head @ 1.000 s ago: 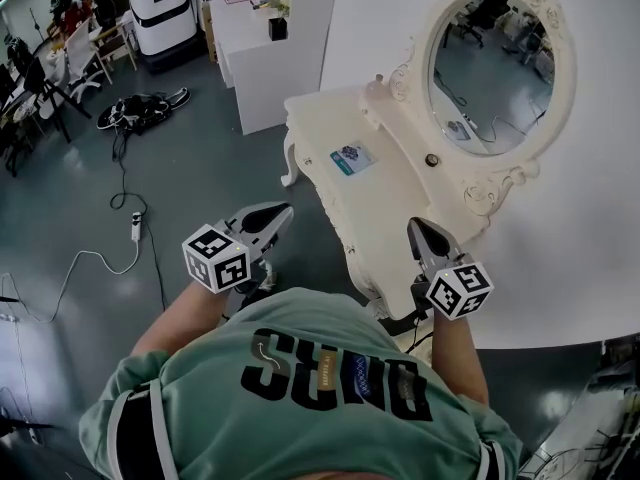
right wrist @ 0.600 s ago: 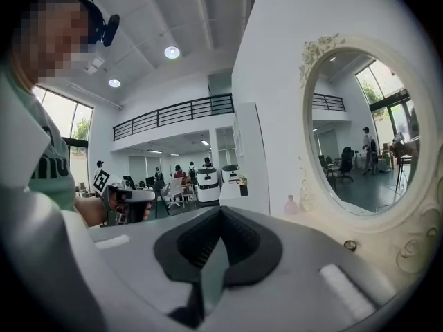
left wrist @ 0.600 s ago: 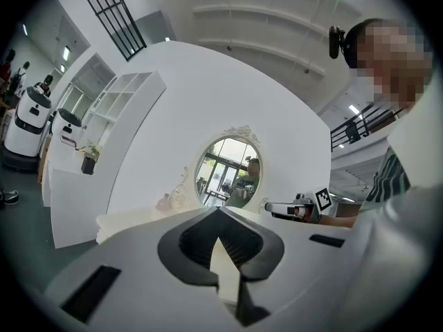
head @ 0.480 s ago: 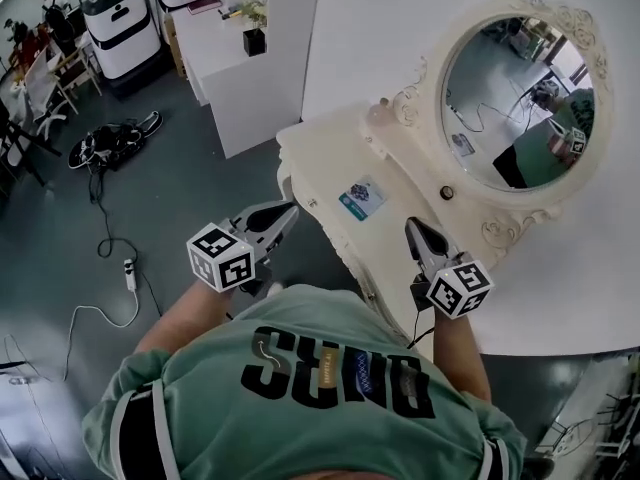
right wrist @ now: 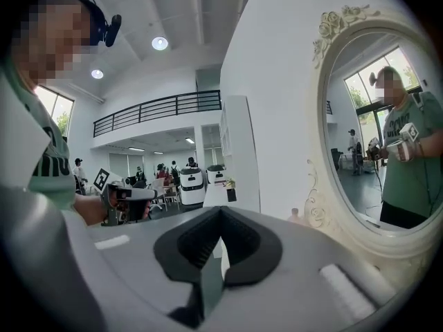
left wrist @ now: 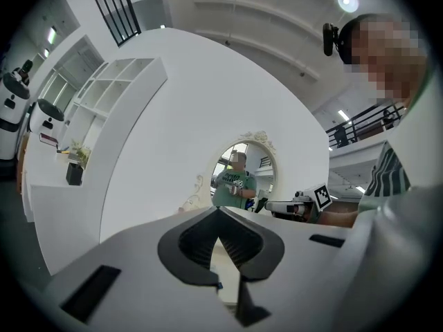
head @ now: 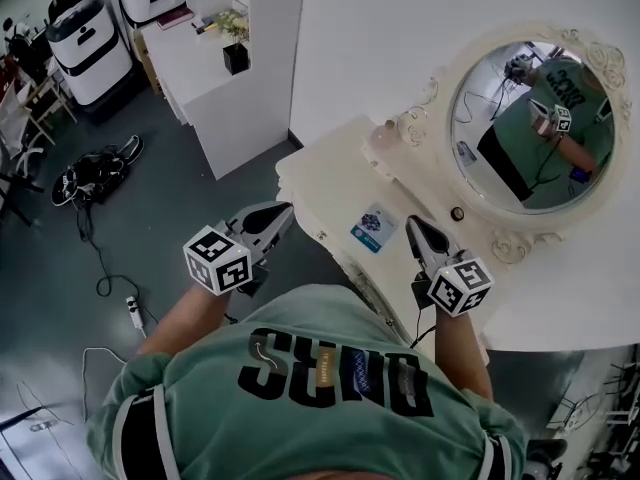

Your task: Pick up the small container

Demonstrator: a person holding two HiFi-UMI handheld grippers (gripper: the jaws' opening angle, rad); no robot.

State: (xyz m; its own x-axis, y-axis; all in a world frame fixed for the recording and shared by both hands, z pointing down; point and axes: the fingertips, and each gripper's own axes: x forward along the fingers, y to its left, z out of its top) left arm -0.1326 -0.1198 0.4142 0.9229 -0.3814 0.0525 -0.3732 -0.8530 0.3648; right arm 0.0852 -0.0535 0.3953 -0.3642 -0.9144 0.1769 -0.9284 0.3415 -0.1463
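Observation:
A small pale pinkish container point(head: 386, 134) stands at the back of the cream dressing table point(head: 325, 173), by the left foot of the oval mirror's point(head: 530, 128) frame. In the right gripper view the container point(right wrist: 296, 216) shows small and far off beside the frame. My left gripper point(head: 284, 210) hangs over the floor just left of the table's front corner, jaws shut and empty. My right gripper point(head: 411, 224) is over the table's near edge, also shut on nothing. Both sit well short of the container. Their closed tips fill the left gripper point(left wrist: 219, 213) and right gripper point(right wrist: 220, 211) views.
A blue-and-white card point(head: 374, 228) lies on the table between the grippers. The mirror reflects the person holding the grippers. A white cabinet point(head: 215, 88) with a black plant pot point(head: 236, 56) stands to the left; cables point(head: 95, 168) and a power strip point(head: 133, 311) lie on the floor.
The person has walked up to the dressing table, so table and mirror have shifted in the head view and the mirror now shows the person. Both grippers stay shut and empty.

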